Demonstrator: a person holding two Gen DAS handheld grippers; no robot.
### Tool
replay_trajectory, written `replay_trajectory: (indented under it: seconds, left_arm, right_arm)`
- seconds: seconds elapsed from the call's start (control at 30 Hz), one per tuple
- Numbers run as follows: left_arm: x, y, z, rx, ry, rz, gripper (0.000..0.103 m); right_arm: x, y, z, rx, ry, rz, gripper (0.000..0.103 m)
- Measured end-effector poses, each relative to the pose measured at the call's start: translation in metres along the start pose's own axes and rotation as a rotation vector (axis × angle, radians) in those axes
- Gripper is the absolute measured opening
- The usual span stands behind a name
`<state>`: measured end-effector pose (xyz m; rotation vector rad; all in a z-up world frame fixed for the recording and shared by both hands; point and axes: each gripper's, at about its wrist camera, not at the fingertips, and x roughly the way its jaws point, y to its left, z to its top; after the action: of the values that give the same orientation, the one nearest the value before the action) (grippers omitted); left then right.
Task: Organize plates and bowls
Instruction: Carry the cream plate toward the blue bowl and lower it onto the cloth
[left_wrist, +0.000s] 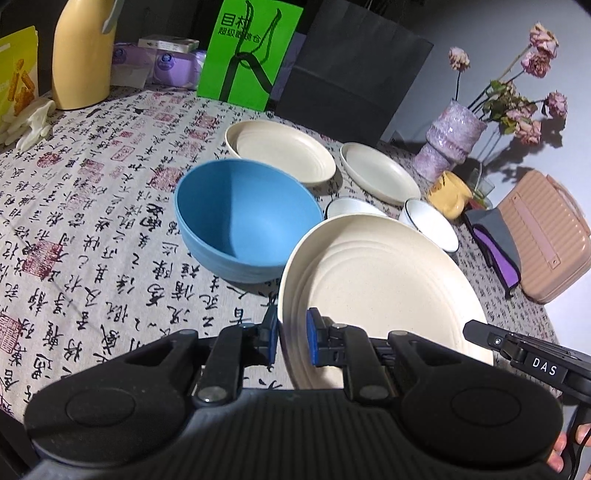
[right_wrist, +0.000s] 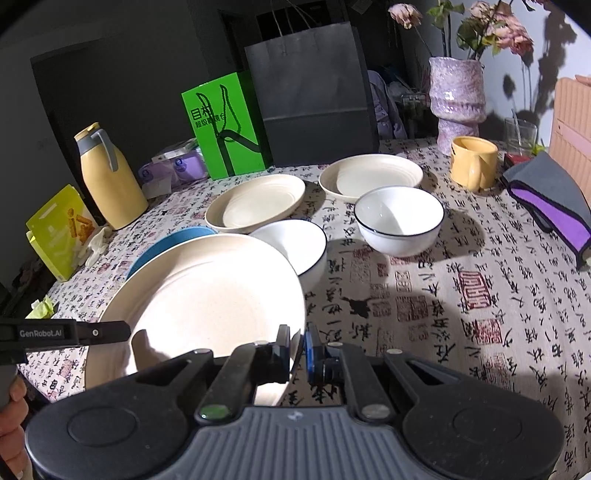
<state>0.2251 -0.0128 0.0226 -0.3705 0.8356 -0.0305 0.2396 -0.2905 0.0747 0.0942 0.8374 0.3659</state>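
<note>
Now both grippers clamp one cream plate (left_wrist: 380, 291): left gripper (left_wrist: 291, 338) on its left rim, right gripper (right_wrist: 297, 349) on its right rim, carried tilted above the bench (right_wrist: 480, 314) beside the blue bowl (left_wrist: 243, 221); looks light, stiff, smooth-edged; rim grip suits

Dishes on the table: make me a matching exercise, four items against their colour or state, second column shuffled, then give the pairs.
Column one:
1. large plate
2. deep bowl
3. mug
4. rimmed bowl

Column two:
A. yellow, lying on its side
B. white with a dark rim line
C. blue, resting on the cloth
D. cream, gripped at its edge by both grippers

Pairs: 1-D, 2-C, 3-A, 4-B
</note>
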Motion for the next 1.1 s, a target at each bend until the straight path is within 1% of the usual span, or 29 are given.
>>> replay_trajectory:
  seconds: [0.6,1.1]
  left_arm:
    - [0.031,-0.005,-0.022,0.043,0.08,0.021,0.016]
    - [0.054,0.008,-0.033,0.023,0.139,0.038,0.016]
  right_arm:
    - [0.015,-0.028,-0.027,0.058,0.031,0.006,0.008]
    - [0.034,-0.03,-0.045,0.067,0.058,0.018,0.008]
